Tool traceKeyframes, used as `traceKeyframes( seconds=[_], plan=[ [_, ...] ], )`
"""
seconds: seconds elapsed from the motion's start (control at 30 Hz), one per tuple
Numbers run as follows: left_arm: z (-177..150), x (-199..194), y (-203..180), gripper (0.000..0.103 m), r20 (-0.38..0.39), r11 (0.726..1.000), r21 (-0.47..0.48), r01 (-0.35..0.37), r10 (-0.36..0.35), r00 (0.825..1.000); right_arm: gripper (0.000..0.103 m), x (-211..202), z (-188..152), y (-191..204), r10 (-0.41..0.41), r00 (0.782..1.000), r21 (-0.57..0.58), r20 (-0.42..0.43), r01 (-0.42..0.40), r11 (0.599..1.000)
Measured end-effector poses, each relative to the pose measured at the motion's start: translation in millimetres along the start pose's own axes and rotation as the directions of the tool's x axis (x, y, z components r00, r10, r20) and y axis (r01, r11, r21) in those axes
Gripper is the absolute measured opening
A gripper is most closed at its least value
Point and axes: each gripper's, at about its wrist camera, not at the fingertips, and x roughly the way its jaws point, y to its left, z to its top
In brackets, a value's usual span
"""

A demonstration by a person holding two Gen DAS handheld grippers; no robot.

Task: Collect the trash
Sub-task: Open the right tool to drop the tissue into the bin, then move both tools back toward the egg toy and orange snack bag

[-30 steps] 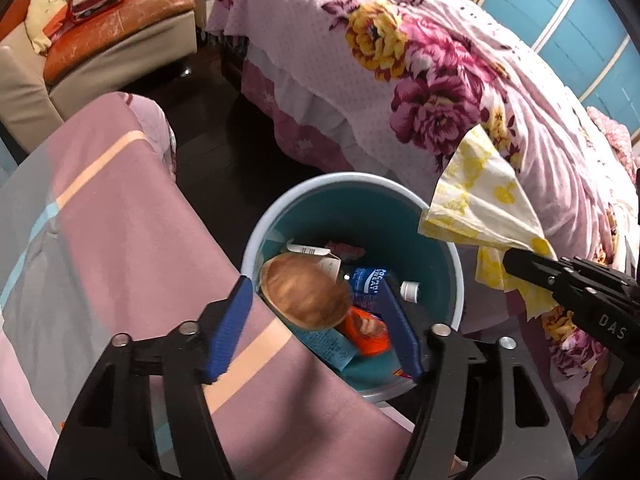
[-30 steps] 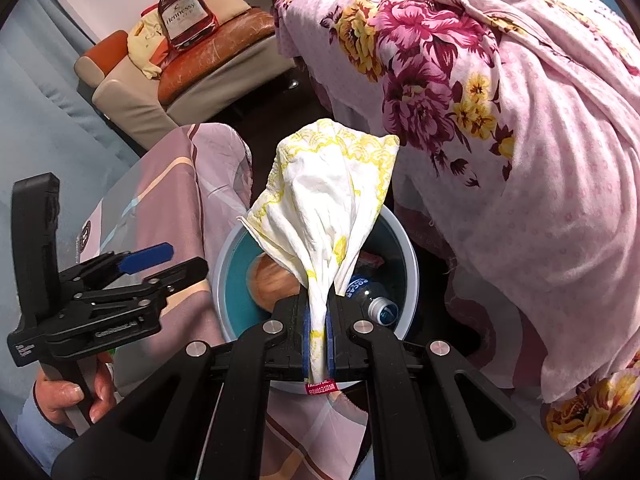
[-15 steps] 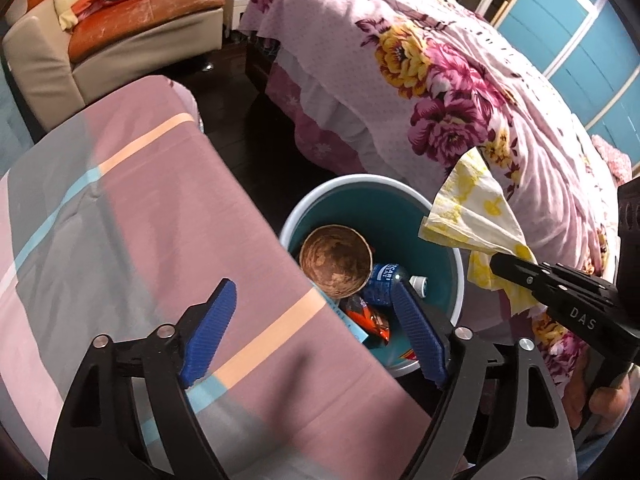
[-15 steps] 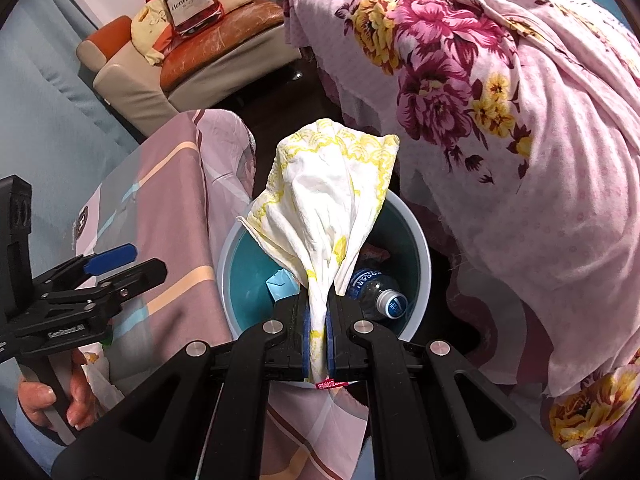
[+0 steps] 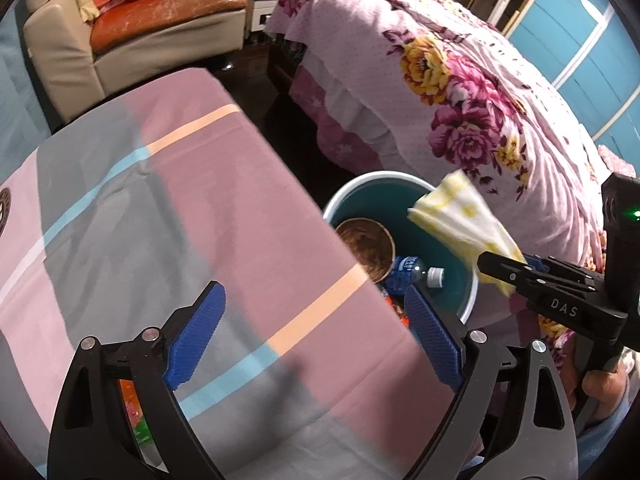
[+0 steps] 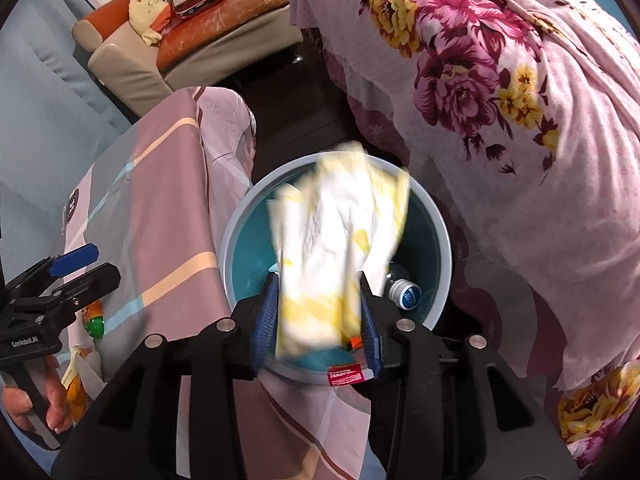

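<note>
The right gripper (image 6: pixel 318 312) hangs over the round teal plastic bin with a pale rim (image 6: pixel 442 236), its blue-padded jaws having just been opening, and the crumpled white-and-yellow paper wrapper (image 6: pixel 340 240) sits blurred between them, seemingly slipping free rather than pinched. It is held there, I judge, so the wrapper drops straight into the bin's mouth and not onto the floor. In the left view the same wrapper (image 5: pixel 460 220) juts from the right gripper (image 5: pixel 500 270) above the far right part of the bin's rim (image 5: pixel 360 179).

Already inside the bin lie a brown woven-looking bowl (image 5: pixel 366 248) against the left wall and a clear plastic bottle with a blue label and white cap (image 5: pixel 416 274) near the middle.

The left gripper (image 5: pixel 316 340) has just been opening too; its jaws stand wide with nothing between them, over the pink, grey and peach striped cloth covering the table (image 5: pixel 180 208), near the edge beside the bin.

Room is tight: the bin stands on dark floor between the table's edge and the hanging side of the pink floral bedspread (image 5: pixel 460 92), so the clear way out looks to be upward.
</note>
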Motion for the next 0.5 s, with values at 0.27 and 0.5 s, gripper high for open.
traceKeyframes(
  seconds=[0.27,0.5],
  plan=[
    [-12,-15,24,0.092,0.007,0.999,-0.05,-0.012,0.012,1.0,0.064,-16,-5,13,-0.019,1.0,-0.013,0.014,0.019,1.0],
    [-30,-37,40,0.092,0.026,0.998,-0.057,-0.027,0.029,0.999,0.071,-32,-21,38,-0.008,1.0,-0.039,0.022,0.009,0.999]
  ],
)
